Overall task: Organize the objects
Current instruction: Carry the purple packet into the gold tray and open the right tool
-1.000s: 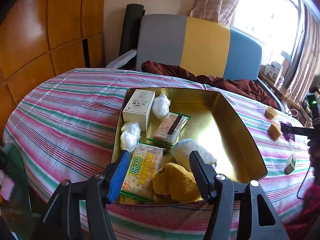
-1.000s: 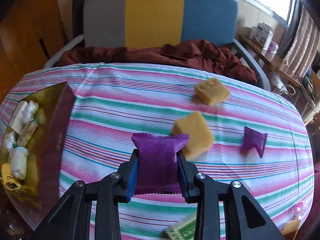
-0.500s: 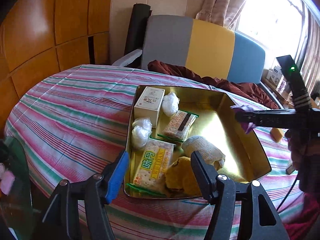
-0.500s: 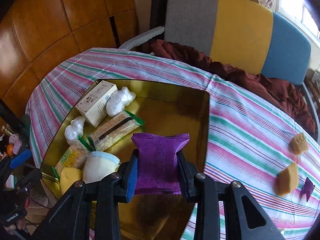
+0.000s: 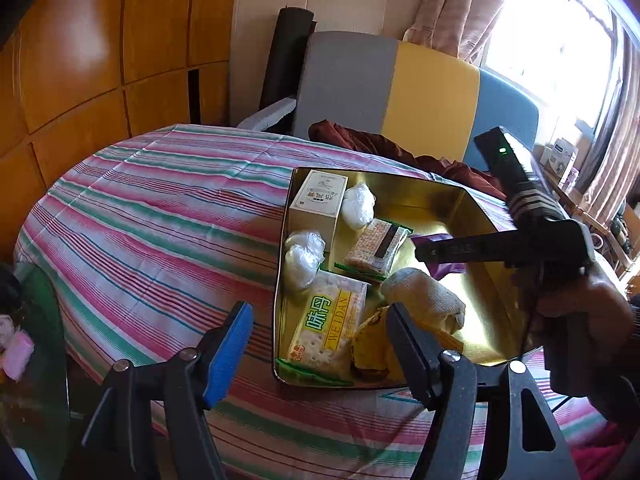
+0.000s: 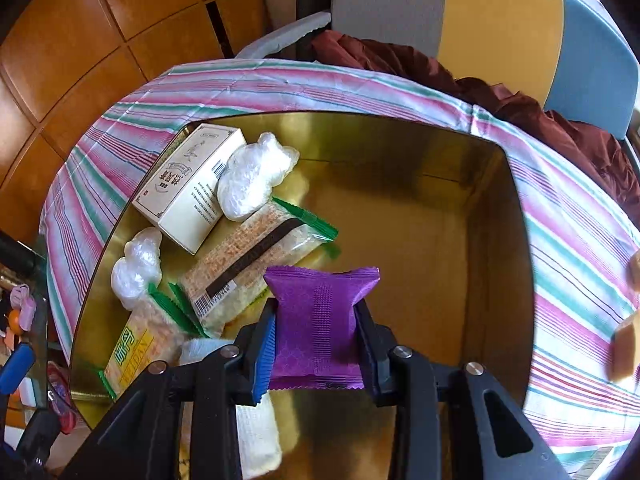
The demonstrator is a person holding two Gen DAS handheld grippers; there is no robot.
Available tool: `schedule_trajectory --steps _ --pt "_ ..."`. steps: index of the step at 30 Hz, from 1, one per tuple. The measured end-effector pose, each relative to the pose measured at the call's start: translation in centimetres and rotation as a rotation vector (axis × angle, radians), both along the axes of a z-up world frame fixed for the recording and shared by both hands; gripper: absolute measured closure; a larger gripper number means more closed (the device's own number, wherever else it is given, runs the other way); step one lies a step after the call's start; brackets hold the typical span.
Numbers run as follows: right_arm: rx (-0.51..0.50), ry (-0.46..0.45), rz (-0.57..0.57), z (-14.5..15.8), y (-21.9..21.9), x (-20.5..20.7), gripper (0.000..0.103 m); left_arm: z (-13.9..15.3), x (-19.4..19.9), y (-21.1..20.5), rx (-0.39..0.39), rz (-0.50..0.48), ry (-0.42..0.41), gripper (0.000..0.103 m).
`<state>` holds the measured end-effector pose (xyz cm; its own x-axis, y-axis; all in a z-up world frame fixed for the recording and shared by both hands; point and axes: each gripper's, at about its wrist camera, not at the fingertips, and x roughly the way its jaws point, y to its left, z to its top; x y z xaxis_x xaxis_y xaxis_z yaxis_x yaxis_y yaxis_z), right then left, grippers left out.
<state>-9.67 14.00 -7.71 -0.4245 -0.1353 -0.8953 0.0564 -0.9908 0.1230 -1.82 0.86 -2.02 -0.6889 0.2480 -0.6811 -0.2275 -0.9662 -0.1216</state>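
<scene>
A gold tin tray (image 6: 500, 240) sits on the striped tablecloth; it also shows in the left wrist view (image 5: 480, 216). It holds a white box (image 6: 192, 184), clear-wrapped white lumps (image 6: 252, 176), cracker packs (image 6: 256, 264), a WEIDAN pack (image 5: 328, 328), a rolled white cloth (image 5: 424, 300) and a yellow cloth. My right gripper (image 6: 316, 336) is shut on a purple packet (image 6: 320, 320), held above the tray's inside. In the left wrist view it (image 5: 432, 250) reaches in from the right. My left gripper (image 5: 320, 344) is open and empty, hovering at the tray's near edge.
Yellow sponge blocks (image 6: 624, 356) lie on the cloth right of the tray. A grey, yellow and blue sofa (image 5: 400, 96) with a maroon blanket (image 6: 520, 92) stands behind the table. Wooden panels line the left wall. A glass side table with small items is at lower left (image 5: 24, 344).
My right gripper has carried the purple packet from the table's right side to over the tray and lower into it. My left gripper shifted slightly left and stays open.
</scene>
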Motion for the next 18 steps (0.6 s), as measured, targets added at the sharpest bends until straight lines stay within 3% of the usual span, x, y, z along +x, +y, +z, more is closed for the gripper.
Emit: schedule_trajectory --steps 5,8,11,14,18 --pt "-0.024 -0.013 0.0 -0.4 -0.4 -0.3 0.054 0.2 0.2 -0.3 -0.009 0.012 0.008 0.03" --pt "-0.022 0.002 0.001 0.0 -0.3 0.3 0.054 0.2 0.1 -0.4 -0.01 0.02 0.009 0.03" --pt "-0.028 0.032 -0.001 1.0 0.0 0.9 0.051 0.4 0.3 -0.4 -0.013 0.019 0.016 0.028" --pt "-0.04 0.075 0.0 2.5 0.5 1.9 0.041 0.8 0.5 -0.2 -0.018 0.015 0.029 0.027" --pt "-0.062 0.136 -0.01 4.6 1.9 3.5 0.041 1.4 0.8 0.0 -0.024 0.006 0.046 0.027"
